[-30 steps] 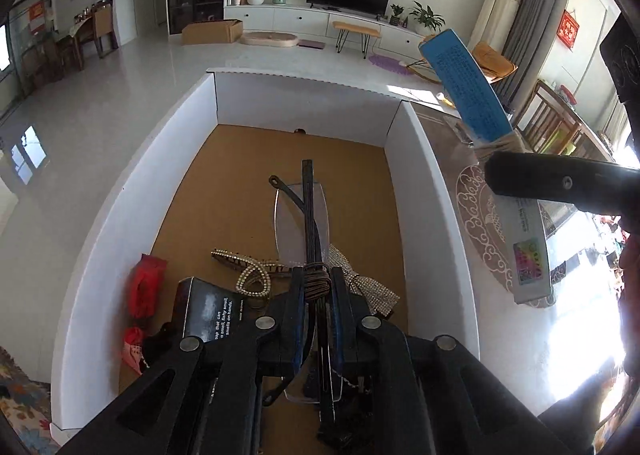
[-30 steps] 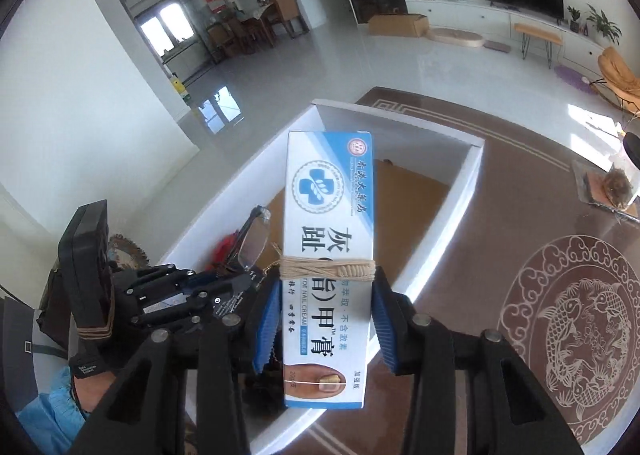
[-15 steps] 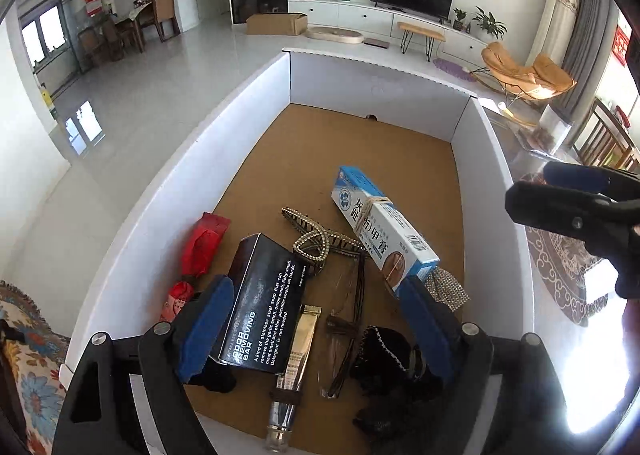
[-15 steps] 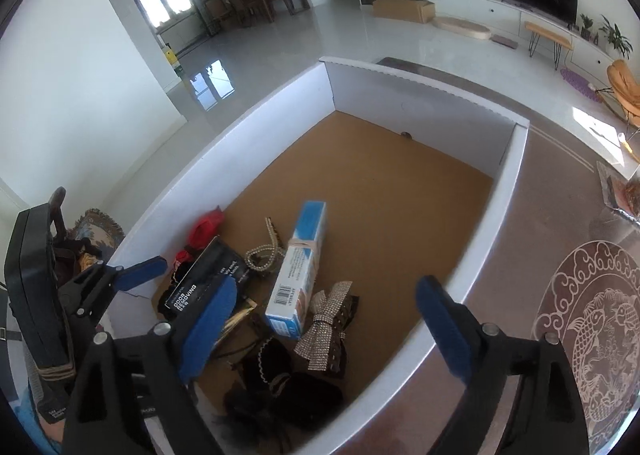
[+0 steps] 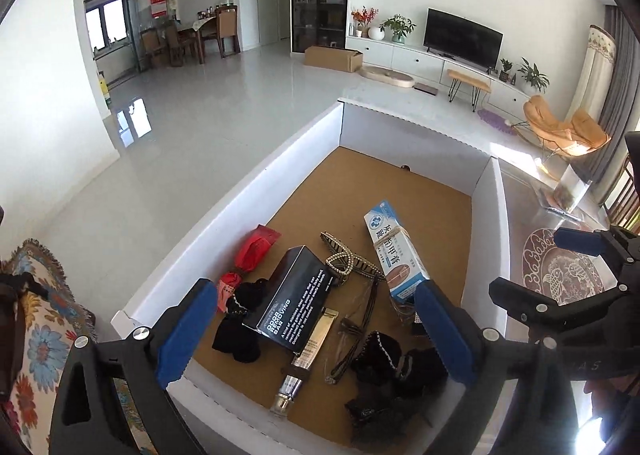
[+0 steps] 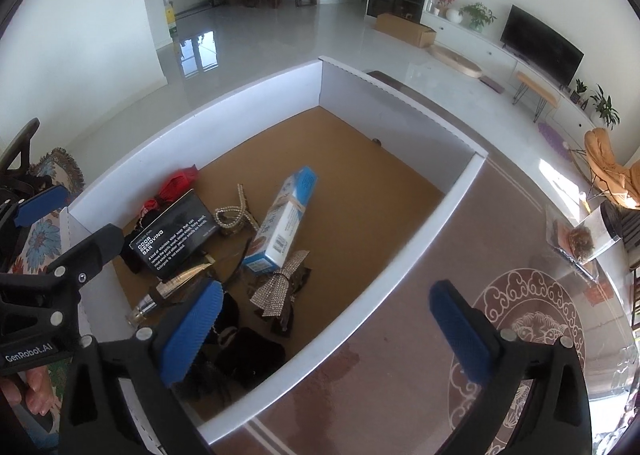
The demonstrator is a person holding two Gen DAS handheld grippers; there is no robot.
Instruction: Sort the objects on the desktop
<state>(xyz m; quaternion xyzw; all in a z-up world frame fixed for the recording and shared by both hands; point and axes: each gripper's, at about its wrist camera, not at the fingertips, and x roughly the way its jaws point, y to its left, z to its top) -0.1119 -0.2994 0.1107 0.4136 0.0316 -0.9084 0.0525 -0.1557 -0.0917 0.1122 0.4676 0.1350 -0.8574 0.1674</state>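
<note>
A white-walled box [image 5: 248, 191] with a brown floor holds the sorted items: a blue-and-white cream carton [image 5: 396, 251] [image 6: 286, 215], a black soap box [image 5: 294, 295] [image 6: 172, 237], eyeglasses [image 5: 360, 319], a gold tube [image 5: 308, 355], a rhinestone bow [image 6: 280, 287], a beaded clip [image 5: 340, 259], red items [image 5: 254, 251] and black hair pieces [image 5: 384, 355]. My left gripper [image 5: 316, 339] is open and empty above the box's near end. My right gripper [image 6: 328, 339] is open and empty above the box's right wall.
The box [image 6: 420, 231] stands on a glass table over a patterned rug [image 6: 532, 323]. A flowered cloth [image 5: 36, 319] lies to the left. A clear holder [image 6: 580, 235] stands on the table at the right. The far half of the box floor is bare.
My left gripper let go of the eyeglasses and my right gripper let go of the cream carton; both items now lie in the box. Both grippers opened and pulled back upward.
</note>
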